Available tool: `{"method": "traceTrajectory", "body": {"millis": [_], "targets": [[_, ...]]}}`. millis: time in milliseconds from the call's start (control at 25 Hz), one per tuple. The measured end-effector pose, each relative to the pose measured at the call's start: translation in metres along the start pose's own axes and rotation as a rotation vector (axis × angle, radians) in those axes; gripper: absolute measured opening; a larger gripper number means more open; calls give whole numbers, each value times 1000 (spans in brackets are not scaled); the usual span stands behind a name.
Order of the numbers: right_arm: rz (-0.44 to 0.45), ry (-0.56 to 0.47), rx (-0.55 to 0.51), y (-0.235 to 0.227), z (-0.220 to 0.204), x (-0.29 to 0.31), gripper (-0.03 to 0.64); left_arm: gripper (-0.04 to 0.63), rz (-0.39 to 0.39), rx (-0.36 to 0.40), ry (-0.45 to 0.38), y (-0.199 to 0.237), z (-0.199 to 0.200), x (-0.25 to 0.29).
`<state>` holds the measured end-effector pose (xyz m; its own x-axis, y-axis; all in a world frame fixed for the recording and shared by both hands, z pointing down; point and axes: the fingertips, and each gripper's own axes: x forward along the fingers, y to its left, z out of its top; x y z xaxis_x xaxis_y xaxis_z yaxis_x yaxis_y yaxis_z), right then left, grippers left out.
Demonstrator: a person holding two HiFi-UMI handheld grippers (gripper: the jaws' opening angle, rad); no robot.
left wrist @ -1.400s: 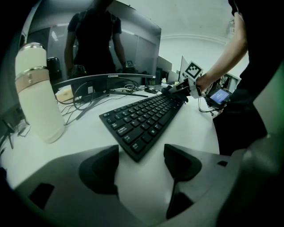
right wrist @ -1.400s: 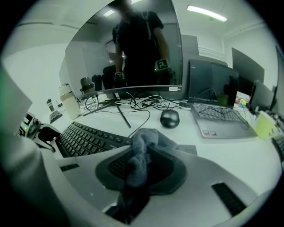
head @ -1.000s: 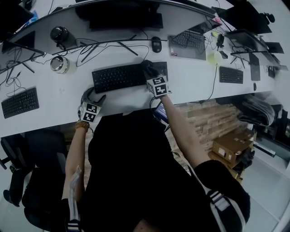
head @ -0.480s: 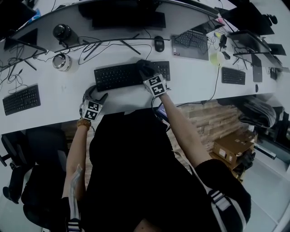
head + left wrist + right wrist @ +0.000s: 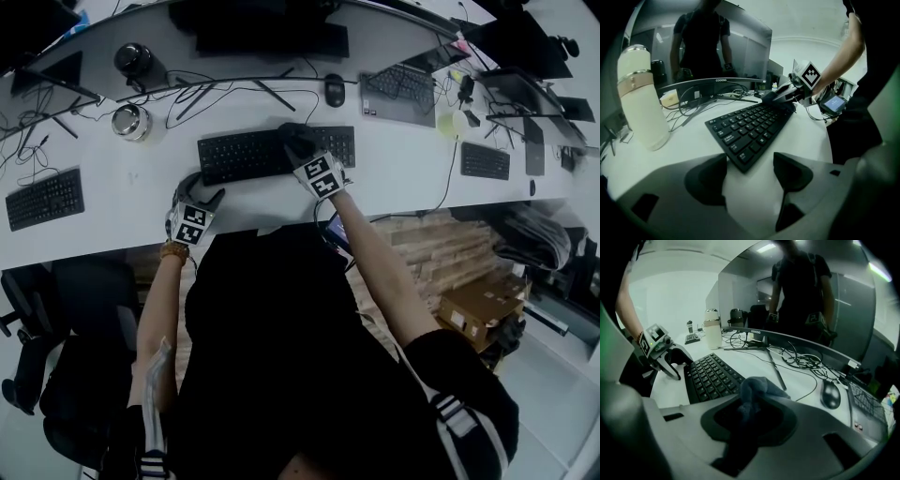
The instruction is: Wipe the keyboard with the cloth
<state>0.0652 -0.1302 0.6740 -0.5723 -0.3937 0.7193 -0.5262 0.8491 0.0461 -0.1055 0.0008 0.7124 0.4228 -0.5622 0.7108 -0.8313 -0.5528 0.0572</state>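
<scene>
Right gripper (image 5: 749,412): jaws nearly together, clamped on the cloth (image 5: 757,386). Dark bunched fabric fills the gap between the pads, and a wad sticks out ahead of the tips

Head view: that cloth wad sits on the keys of the black keyboard (image 5: 253,155), right of its middle and towards the far edge. The right gripper is angled down onto it from the near side. Left gripper view agrees, with the cloth end down on the far part of the key field

Left gripper (image 5: 749,174): jaws wide apart and holding nothing, with only bare white desk (image 5: 754,201) between the pads. The keyboard's near left corner sits just ahead of the gap and neither pad is on it. Can't tell whether the gripper body touches the desk. In the head view it sits at the desk's front edge, just beside the keyboard's left end and well apart from the right gripper

Keyboard lies flat on the desk, parallel to the front edge, in front of the curved monitor (image 5: 801,345)

Other items: white bottle (image 5: 640,98) upright, left of the keyboard and apart from it; black mouse (image 5: 830,394) beyond the keyboard's right end, not touching it; loose cables (image 5: 806,359) between the keyboard and the monitor
</scene>
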Motion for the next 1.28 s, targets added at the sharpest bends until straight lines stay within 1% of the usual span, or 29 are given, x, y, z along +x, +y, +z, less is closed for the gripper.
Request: {"method": "traceTrajectory", "body": {"millis": [240, 520, 1080, 1280], "targets": [[47, 7, -76, 14, 8, 10, 72, 312, 12, -6, 1, 2, 1, 0], [104, 12, -137, 38, 24, 21, 72, 310, 18, -11, 2, 2, 1, 0], [195, 11, -232, 80, 51, 45, 72, 310, 16, -14, 6, 3, 3, -1], [220, 8, -250, 97, 62, 54, 72, 310, 15, -17, 3, 2, 3, -1]]}}
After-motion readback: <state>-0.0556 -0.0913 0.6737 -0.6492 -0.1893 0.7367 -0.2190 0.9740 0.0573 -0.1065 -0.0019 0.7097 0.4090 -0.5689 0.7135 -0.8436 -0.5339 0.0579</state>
